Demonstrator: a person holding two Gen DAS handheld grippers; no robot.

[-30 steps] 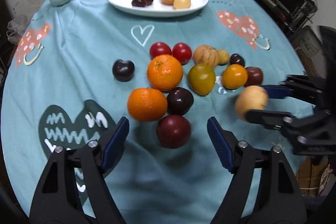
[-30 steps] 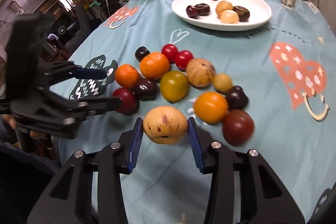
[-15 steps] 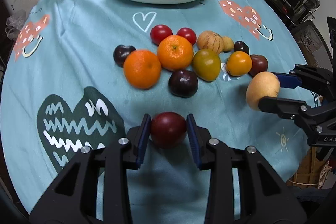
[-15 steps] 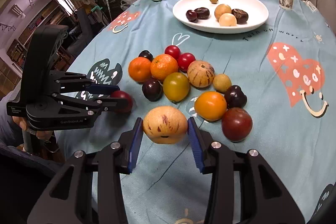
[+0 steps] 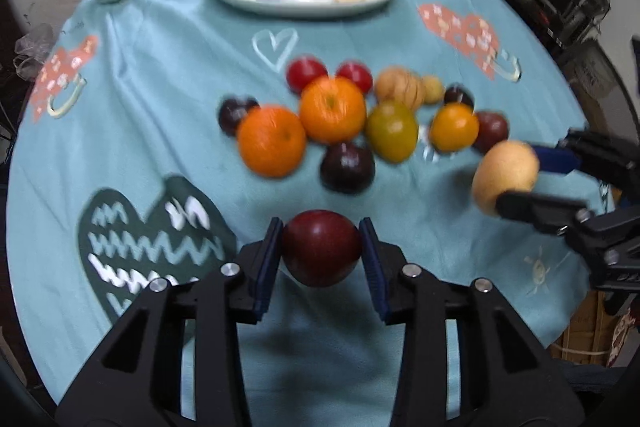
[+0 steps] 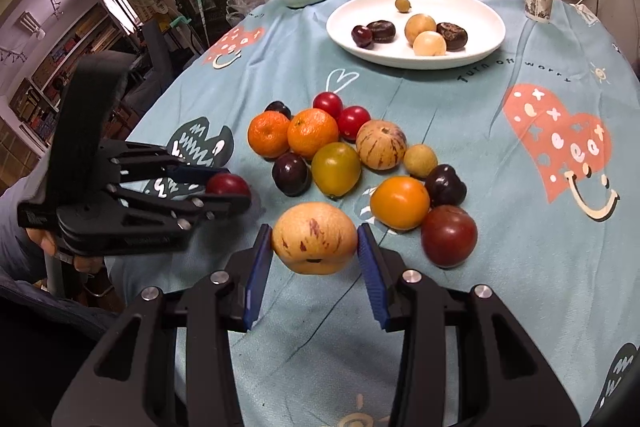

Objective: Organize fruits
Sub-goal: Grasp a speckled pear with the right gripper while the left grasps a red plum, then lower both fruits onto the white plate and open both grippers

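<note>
The left gripper holds a dark red plum between its blue pads. Both pads touch the plum's sides, while the jaws are opening very slightly at this moment. The plum is lifted above the blue tablecloth, at the near edge of the table, in front of the fruit cluster. It is almost round, so I cannot tell a long axis or which way its stem end points.

The right gripper pinches a yellow pepino melon with purple streaks; its pads press on the two ends. The melon's long axis lies across the jaws, from one pad to the other, and a small dark scar (maybe the stem mark, I cannot tell) faces the camera, low on the fruit. This fruit also is above the cloth, near the table's edge, beside a dark tomato and an orange tomato.

The rest of the fruits stay in a loose cluster in the middle: two tangerines side by side and touching, and a green-yellow tomato just in front of them. The white plate at the far side carries a few small fruits.
</note>
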